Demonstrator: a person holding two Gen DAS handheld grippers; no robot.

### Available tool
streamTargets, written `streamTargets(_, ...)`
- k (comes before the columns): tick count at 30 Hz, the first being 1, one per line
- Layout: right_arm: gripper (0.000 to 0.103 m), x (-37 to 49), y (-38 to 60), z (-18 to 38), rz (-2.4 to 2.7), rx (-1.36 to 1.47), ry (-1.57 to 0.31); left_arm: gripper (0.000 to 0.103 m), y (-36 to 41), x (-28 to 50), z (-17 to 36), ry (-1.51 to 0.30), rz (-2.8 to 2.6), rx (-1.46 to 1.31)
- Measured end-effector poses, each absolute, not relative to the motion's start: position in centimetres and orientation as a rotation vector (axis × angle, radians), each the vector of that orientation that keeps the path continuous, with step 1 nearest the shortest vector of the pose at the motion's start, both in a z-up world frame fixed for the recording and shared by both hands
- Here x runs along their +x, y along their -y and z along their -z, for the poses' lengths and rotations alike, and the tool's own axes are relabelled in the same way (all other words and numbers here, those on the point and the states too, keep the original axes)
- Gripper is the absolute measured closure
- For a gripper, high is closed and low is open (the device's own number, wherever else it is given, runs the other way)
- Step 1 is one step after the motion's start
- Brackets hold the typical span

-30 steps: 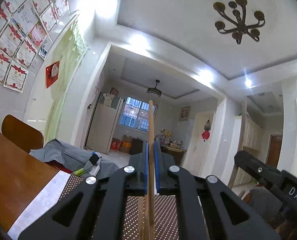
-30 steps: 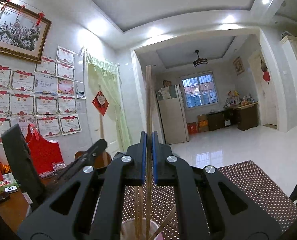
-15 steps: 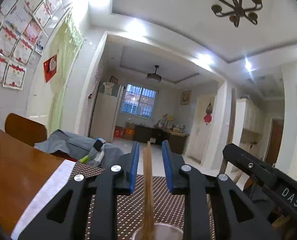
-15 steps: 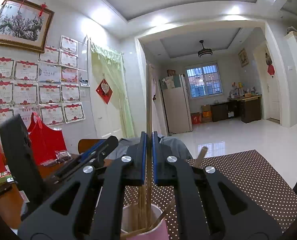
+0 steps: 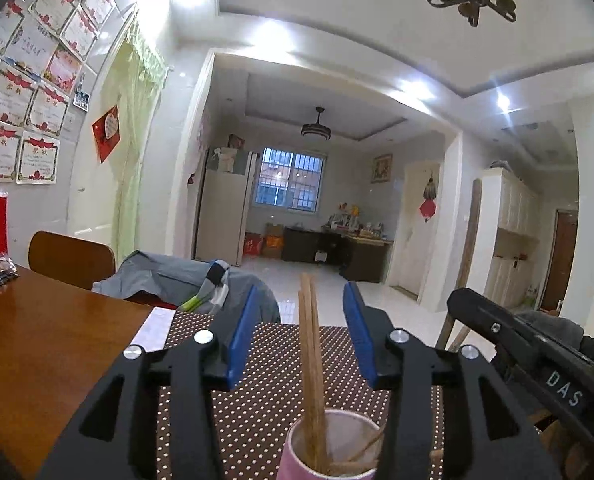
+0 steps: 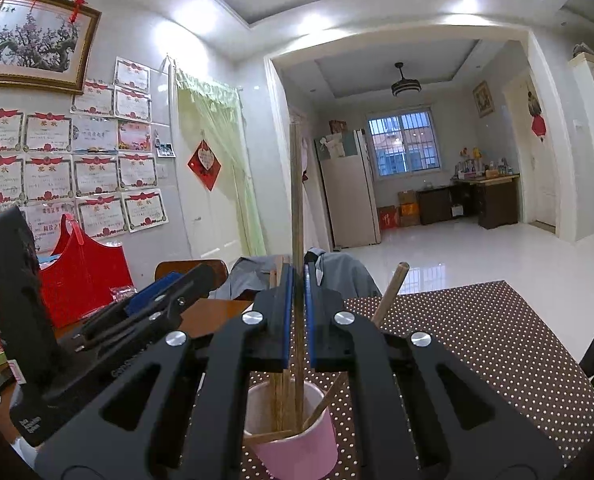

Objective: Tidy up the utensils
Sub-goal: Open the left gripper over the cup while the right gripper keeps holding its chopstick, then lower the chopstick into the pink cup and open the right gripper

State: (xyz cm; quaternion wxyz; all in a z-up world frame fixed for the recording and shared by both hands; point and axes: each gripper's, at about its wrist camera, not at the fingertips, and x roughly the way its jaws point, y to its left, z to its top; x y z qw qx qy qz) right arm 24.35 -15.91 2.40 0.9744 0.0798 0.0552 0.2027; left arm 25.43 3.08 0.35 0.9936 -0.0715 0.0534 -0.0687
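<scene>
On the brown polka-dot surface [image 6: 497, 344] stands your pink paper cup [image 6: 297, 444] of thin wooden chopsticks [image 5: 311, 380]. The right gripper [image 6: 297, 316] clamps one upright chopstick [image 6: 296, 208]; release it tilted and the light cup may tip. The left gripper [image 5: 299, 332] hangs spread, empty.

Pink cup [image 5: 329, 446] base cut off; certificates [image 6: 97, 172] illegible.
</scene>
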Motion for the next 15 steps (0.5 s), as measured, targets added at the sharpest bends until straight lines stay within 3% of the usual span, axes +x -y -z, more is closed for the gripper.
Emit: streamTargets(15, 0.095, 21.8, 16.0, -3.7, -0.366, 0.146, -0.133, 0.056, -3.3, 21.8, -2.0, -0.167, 0.125, -0.121)
